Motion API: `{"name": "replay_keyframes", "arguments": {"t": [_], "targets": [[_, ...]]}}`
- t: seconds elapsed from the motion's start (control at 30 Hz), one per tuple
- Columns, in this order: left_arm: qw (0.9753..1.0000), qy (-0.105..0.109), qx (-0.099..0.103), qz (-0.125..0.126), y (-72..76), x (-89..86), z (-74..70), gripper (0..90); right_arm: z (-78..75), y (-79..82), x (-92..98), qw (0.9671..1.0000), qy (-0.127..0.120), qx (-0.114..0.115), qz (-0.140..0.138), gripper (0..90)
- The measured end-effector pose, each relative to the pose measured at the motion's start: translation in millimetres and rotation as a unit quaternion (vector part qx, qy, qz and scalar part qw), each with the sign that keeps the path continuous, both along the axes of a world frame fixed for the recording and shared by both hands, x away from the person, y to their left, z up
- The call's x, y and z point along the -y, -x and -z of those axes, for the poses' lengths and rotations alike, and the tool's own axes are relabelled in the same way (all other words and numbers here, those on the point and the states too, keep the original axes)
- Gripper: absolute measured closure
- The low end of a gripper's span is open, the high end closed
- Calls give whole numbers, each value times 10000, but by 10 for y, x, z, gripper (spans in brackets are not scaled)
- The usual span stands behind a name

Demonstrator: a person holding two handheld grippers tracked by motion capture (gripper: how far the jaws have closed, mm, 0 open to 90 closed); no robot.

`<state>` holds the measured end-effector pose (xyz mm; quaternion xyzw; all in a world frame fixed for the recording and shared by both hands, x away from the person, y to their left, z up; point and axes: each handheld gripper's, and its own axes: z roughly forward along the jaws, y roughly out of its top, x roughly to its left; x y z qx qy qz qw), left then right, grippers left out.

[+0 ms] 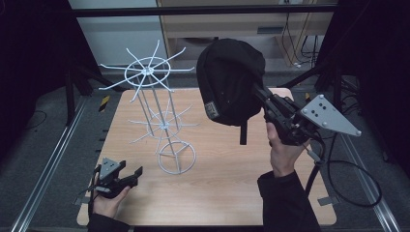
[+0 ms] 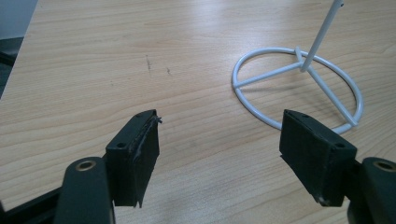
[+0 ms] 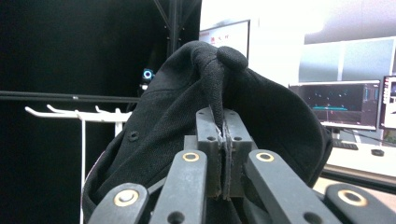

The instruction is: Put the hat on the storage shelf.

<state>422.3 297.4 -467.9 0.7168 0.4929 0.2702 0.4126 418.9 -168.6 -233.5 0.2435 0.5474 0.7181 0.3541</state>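
Now, cap: my black cap [image 1: 231, 79] hangs in the air above the far right part of the worktop [image 1: 222, 183], level with the rack's upper ring and apart from it, its strap dangling.
Grip on cap: my right gripper [image 1: 261, 94] is clenched on a fold of cloth at the crown; in the right gripper view the jaws stand pressed together with the fabric [image 3: 219, 88] pinched between them, just below the top button.
Rack: a white wire rack [image 1: 153, 104] stands left of the cap, with two rings of hooked spokes on a post and a round foot [image 2: 299, 84] on the worktop.
Other hand: my left gripper [image 1: 131, 175] rests released at the near left, jaws wide apart, grasping nothing, the foot just beyond it.
Step in hand: I judge this as carrying the cap across to hang it.
Next move: swing left toward an upper spoke, lower the cap over the hook tip, then let go; the left gripper could steady the foot if the rack tips.
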Motion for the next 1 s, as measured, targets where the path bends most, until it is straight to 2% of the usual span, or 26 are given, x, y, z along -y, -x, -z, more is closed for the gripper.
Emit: {"name": "replay_keyframes", "arguments": {"t": [0.2, 0.37, 0.53, 0.63, 0.73, 1.0], "targets": [[10000, 4, 6, 4, 0, 0, -1, 282, -52, -34, -137, 9999, 23, 70, -120, 882], [10000, 0, 5, 5, 0, 2, -1, 282, 5, -98, -242, 9997, 94, -66, -211, 881], [10000, -11, -10, 8, -1, 4, 1, 282, 182, -157, -305, 9988, 96, -286, -388, 876], [10000, -6, -12, 12, -1, 8, 2, 282, 239, -180, -326, 9981, 124, -378, -463, 867], [10000, -11, -16, 14, -2, 10, 4, 282, 341, -226, -374, 9970, 281, -577, -438, 835], [10000, -11, -22, 14, -2, 15, 5, 282, 483, -301, -433, 9933, 507, -907, -513, 812]]}}
